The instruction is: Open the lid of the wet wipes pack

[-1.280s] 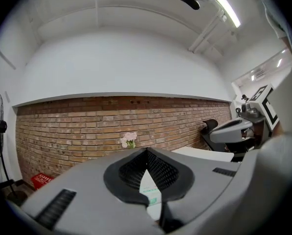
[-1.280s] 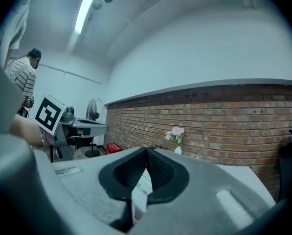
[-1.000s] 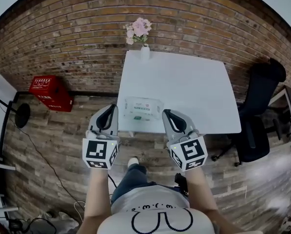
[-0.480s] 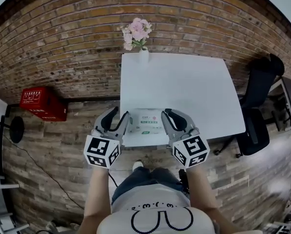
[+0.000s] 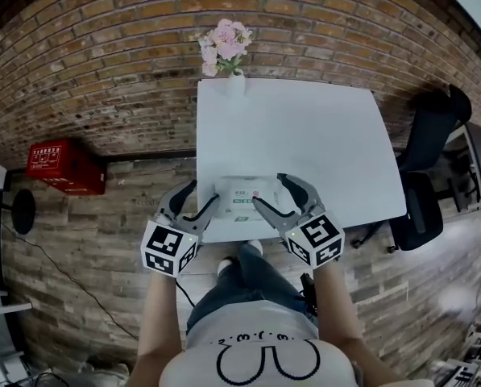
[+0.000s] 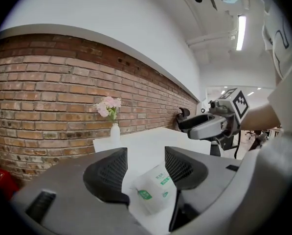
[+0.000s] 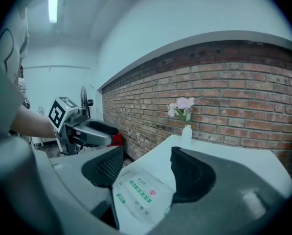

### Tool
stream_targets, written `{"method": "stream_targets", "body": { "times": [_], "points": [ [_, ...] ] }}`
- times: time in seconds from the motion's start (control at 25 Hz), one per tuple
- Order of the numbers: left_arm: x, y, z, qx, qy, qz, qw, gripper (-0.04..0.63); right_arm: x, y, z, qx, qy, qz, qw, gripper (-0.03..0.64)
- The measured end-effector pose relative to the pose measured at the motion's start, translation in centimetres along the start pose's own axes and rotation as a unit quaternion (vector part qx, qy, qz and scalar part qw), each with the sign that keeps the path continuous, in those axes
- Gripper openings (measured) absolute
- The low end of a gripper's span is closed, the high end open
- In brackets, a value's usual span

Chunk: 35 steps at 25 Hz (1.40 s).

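Note:
The wet wipes pack [image 5: 244, 199] is white with green print and lies flat near the front edge of the white table [image 5: 304, 135], its lid shut. My left gripper [image 5: 198, 202] is at the pack's left end and its jaws are opening. My right gripper [image 5: 280, 197] is at the pack's right end, its jaws also opening. In the left gripper view the pack [image 6: 153, 195] shows low in the gap of the left gripper [image 6: 146, 168], with no pad pressing on it. The right gripper view shows the pack [image 7: 141, 192] the same way below the right gripper [image 7: 146, 168].
A white vase [image 5: 237, 83] with pink flowers stands at the table's far edge against the brick wall. A black office chair [image 5: 429, 176] is to the right of the table. A red crate [image 5: 63, 168] sits on the floor at the left.
Both grippers have come forward and down to the pack's two ends at the table's front edge. Their jaws were shut a second ago and now stand apart.

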State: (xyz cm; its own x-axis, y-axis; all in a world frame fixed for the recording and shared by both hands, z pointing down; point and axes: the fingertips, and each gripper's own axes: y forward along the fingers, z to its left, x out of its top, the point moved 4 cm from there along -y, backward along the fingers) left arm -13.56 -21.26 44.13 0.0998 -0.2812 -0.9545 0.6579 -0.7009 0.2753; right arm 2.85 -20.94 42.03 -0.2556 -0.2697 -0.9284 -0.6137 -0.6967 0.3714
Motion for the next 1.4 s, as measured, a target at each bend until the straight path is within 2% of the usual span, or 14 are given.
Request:
{"method": "stream_targets", "body": {
  "times": [0.12, 0.28, 0.52, 0.64, 0.8, 1.0, 1.16, 1.4],
  "points": [
    [-1.6, 0.5, -0.5, -0.012, -0.004, 0.017, 0.9998, 0.235, -1.5, 0.7, -0.3, 0.021, -0.008, 0.024, 0.999, 0.298],
    [-4.3, 1.6, -1.3, -0.029, -0.007, 0.06, 0.9977, 0.235, -3.5, 1.8, -0.4, 0.049, -0.014, 0.057, 0.997, 0.296],
    [-8.7, 3.5, -2.2, -0.064, -0.014, 0.135, 0.9887, 0.235, -6.7, 3.7, -0.7, 0.083, 0.013, 0.102, 0.991, 0.291],
    [-10.3, 4.6, -2.1, -0.062, 0.009, 0.165, 0.9842, 0.235, -8.2, 4.5, -1.0, 0.089, 0.013, 0.131, 0.987, 0.284],
    [-12.6, 5.9, -2.3, -0.065, 0.047, 0.203, 0.9759, 0.235, -10.2, 5.2, -0.6, 0.118, -0.01, 0.17, 0.978, 0.284],
    [-13.7, 6.8, -2.4, -0.07, 0.053, 0.229, 0.9695, 0.233, -11.3, 6.6, -0.1, 0.141, -0.066, 0.185, 0.97, 0.284],
    [-14.1, 7.0, -2.2, -0.076, 0.053, 0.232, 0.9683, 0.233, -12.0, 7.5, 0.1, 0.16, -0.113, 0.198, 0.961, 0.283],
    [-14.4, 7.1, -2.2, -0.08, 0.05, 0.246, 0.9647, 0.23, -12.6, 7.9, 0.2, 0.19, -0.141, 0.196, 0.952, 0.281]
  ]
}}
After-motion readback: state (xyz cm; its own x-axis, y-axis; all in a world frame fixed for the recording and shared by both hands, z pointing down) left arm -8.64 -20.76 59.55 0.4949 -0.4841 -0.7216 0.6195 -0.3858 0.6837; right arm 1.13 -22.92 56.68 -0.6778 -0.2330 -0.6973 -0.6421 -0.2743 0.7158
